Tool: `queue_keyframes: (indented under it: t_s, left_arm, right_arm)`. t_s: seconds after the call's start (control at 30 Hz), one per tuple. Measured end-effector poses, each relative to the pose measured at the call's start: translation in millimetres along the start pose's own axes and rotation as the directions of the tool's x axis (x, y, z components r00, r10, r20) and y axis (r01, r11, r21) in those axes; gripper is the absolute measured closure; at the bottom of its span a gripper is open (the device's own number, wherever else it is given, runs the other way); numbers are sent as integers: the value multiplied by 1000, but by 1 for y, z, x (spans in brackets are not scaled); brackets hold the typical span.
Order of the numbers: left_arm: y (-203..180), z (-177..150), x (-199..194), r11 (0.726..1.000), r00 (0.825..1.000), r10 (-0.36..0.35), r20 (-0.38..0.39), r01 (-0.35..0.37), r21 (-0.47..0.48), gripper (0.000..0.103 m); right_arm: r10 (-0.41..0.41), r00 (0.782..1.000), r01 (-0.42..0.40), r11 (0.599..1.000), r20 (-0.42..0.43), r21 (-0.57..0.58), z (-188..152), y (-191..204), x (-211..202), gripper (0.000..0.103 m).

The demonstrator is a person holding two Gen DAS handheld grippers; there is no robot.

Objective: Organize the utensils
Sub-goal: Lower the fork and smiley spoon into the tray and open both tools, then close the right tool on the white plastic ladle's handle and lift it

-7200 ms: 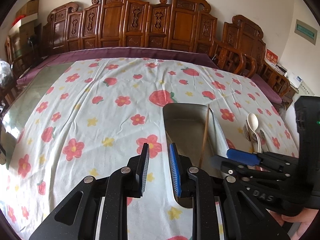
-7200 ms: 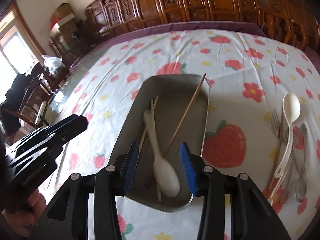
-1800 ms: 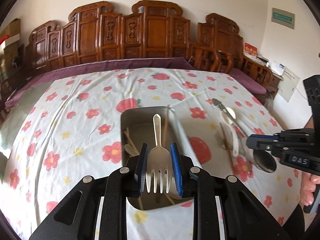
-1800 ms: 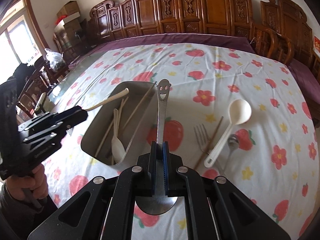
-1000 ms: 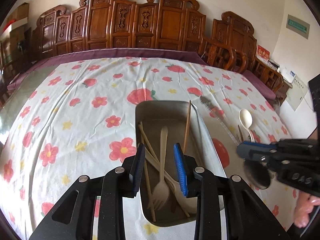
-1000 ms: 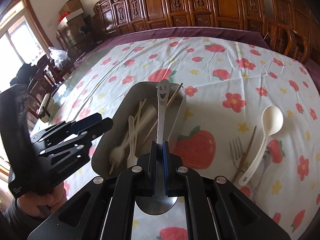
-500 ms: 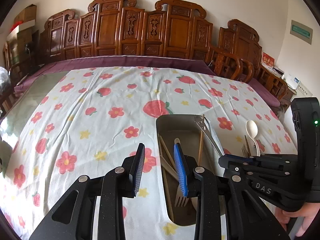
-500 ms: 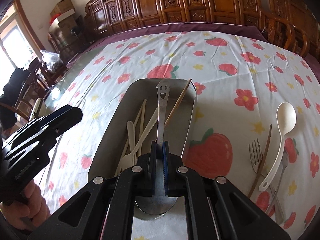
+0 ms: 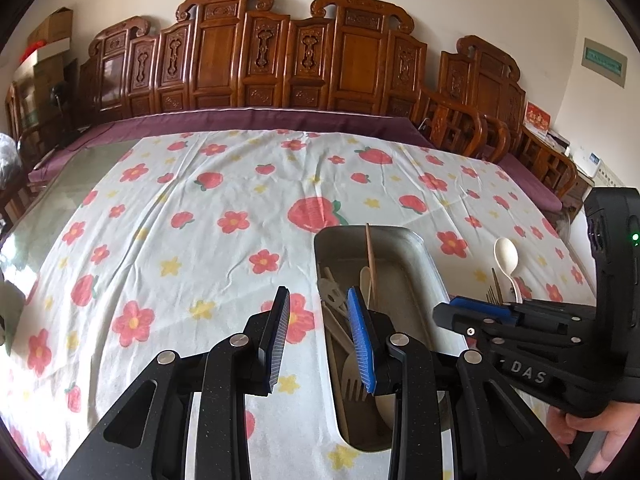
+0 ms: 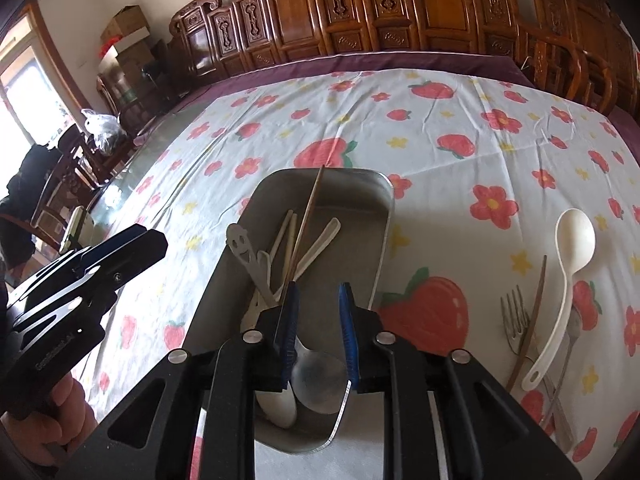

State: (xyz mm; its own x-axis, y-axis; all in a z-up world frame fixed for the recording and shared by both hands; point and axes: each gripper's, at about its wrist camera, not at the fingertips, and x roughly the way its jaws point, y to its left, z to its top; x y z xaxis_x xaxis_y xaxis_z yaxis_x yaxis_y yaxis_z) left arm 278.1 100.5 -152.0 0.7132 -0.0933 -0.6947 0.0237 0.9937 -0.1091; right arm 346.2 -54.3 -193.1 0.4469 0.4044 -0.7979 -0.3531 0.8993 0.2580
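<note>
Steel spoon point(image 10: 316, 372) dropped into tray point(image 10: 384, 216); right tongs point(image 10: 318, 328) just opened.

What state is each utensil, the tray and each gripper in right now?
Steel spoon: released, lying in tray.
Tray: holds several utensils.
Right gripper: open, jaws just parted.
Left gripper: open, empty.
White spoon: on cloth.
Fork: on cloth.
</note>
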Motion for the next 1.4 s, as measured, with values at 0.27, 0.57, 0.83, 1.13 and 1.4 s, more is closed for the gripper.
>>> queue_keyframes:
  t_s: [0.27, 0.57, 0.83, 1.13, 1.4]
  left_arm:
    - [-6, -1, 0, 1000, 1000, -3, -1, 3, 18, 75]
    - [-24, -3, -6, 998, 1000, -21, 4, 21, 57, 74]
    - [-55, -12, -8, 990, 999, -51, -1, 50, 135, 74]
    - [-87, -27, -6, 975, 995, -93, -25, 96, 202, 60]
    - [-122, -42, -2, 955, 991, -123, -42, 130, 267, 39]
  right_arm:
    - [-14, 999, 15, 1000, 34, -22, -7, -8, -25, 80]
    - [-55, 995, 59, 997, 77, -52, -26, -25, -64, 80]
    - [-118, 987, 123, 991, 105, -46, -45, -53, -95, 80]
    - [-183, 978, 186, 982, 104, -21, -71, -87, -114, 80]
    - [-242, 969, 241, 970, 51, 14, -90, -130, -102, 80]
